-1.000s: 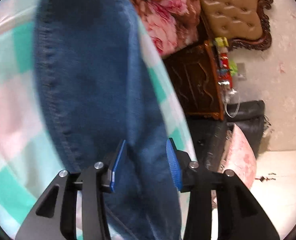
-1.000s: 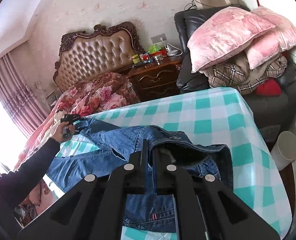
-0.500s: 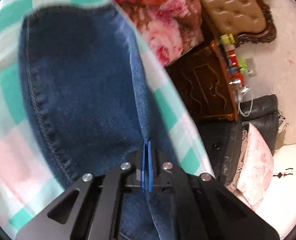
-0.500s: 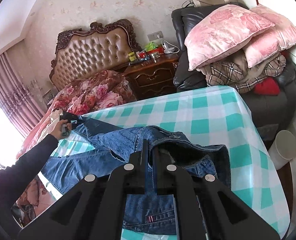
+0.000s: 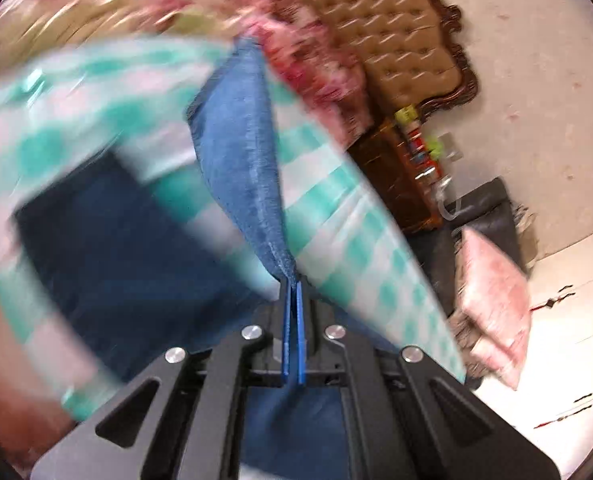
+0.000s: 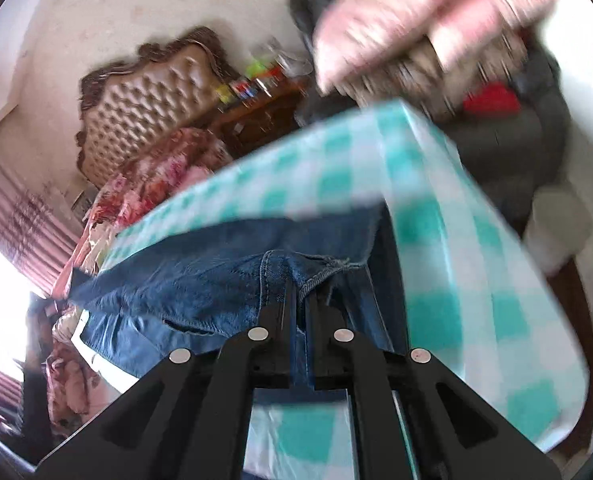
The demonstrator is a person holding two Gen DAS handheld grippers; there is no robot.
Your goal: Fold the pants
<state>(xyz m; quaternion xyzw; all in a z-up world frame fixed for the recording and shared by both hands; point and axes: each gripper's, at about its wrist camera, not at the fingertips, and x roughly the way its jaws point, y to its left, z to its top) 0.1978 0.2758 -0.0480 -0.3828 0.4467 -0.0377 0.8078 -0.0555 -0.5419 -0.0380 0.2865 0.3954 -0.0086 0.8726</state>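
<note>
in the left wrist view, the left gripper (image 5: 293, 292) sits at lower centre of the frame, its blue pads (image 5: 284, 332) clenched on a seamed edge of the jeans (image 5: 244, 152); a lighter blue strip of denim rises from the tips toward the upper centre, lifted off the green-and-white checked tablecloth (image 5: 336, 208), while darker denim spreads blurred across the lower left. in the right wrist view, the right gripper (image 6: 301, 292) at lower centre is clamped on a stitched fold of the jeans (image 6: 200, 280), which run from the tips out to the left edge of the frame and lie over the checked tablecloth (image 6: 456, 240). a tufted headboard (image 6: 144, 108) shows in the upper left, pink pillows (image 6: 416, 12) blurred at the upper right.
</note>
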